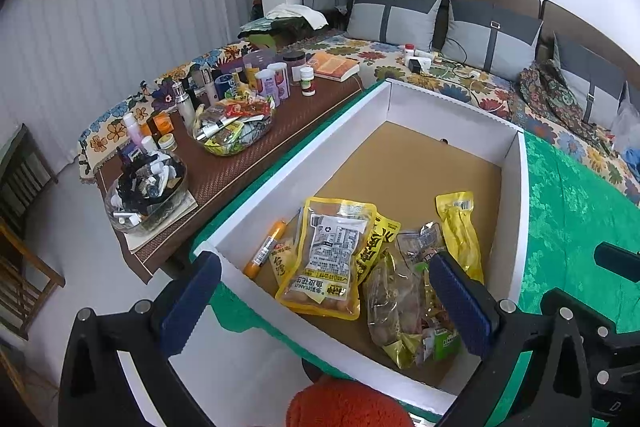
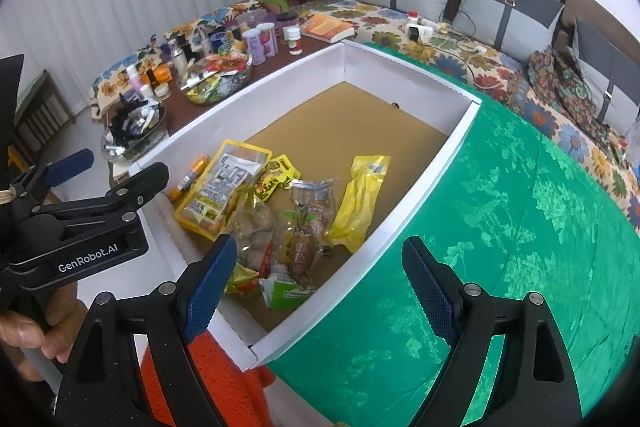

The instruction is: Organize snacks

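Note:
A white cardboard box (image 1: 516,195) (image 2: 432,171) with a brown floor sits on a green cloth. In its near end lie several snack packs: a yellow peanut pack (image 1: 328,259) (image 2: 224,191), an orange tube (image 1: 266,249) (image 2: 190,177), a long yellow pack (image 1: 460,231) (image 2: 360,199) and clear bags of snacks (image 1: 396,303) (image 2: 296,239). My left gripper (image 1: 324,303) is open and empty above the box's near end. My right gripper (image 2: 320,291) is open and empty over the box's near right wall. The left gripper also shows in the right wrist view (image 2: 108,171).
A brown side table (image 1: 240,163) (image 2: 188,115) on the left holds a glass bowl of snacks (image 1: 234,127) (image 2: 216,77), a bowl of small items (image 1: 146,193) (image 2: 132,131), bottles and a book (image 1: 334,67) (image 2: 328,27). A floral sofa with grey cushions (image 1: 400,15) lies behind. The green cloth (image 2: 540,227) spreads right.

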Demonstrator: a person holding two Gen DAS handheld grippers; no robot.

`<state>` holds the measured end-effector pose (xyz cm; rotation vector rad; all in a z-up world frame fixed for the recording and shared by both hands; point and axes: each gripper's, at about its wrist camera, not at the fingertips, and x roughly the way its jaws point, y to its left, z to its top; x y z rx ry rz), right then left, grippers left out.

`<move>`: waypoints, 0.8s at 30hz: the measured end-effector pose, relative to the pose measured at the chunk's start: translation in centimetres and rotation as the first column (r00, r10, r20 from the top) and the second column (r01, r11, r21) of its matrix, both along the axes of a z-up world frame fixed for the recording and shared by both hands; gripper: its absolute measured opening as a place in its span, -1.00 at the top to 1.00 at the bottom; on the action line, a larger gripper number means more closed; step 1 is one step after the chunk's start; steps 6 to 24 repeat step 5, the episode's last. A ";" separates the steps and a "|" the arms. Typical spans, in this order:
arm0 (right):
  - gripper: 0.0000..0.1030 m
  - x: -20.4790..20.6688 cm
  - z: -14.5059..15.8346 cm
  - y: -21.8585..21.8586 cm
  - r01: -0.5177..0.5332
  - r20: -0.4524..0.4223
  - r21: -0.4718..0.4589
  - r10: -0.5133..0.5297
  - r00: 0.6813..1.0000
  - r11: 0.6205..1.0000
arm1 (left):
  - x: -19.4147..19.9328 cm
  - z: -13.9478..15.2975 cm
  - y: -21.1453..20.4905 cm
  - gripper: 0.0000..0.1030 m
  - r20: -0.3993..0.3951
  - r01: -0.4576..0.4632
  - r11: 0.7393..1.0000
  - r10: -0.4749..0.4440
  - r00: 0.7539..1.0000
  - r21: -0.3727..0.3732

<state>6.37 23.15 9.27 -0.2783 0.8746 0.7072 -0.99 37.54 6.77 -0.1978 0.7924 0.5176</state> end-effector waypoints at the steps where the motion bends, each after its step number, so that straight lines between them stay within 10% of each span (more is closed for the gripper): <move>1: -0.69 0.0 0.0 0.1 0.000 0.000 -0.001 0.000 1.000 1.000 | 0.0 -0.1 0.1 -0.99 0.000 0.001 1.000 -0.001 1.000 -0.008; 24: -0.69 0.0 0.0 0.2 -0.005 -0.004 0.001 0.005 1.000 1.000 | -0.4 0.0 0.4 -0.99 0.023 -0.002 0.999 0.003 1.000 -0.038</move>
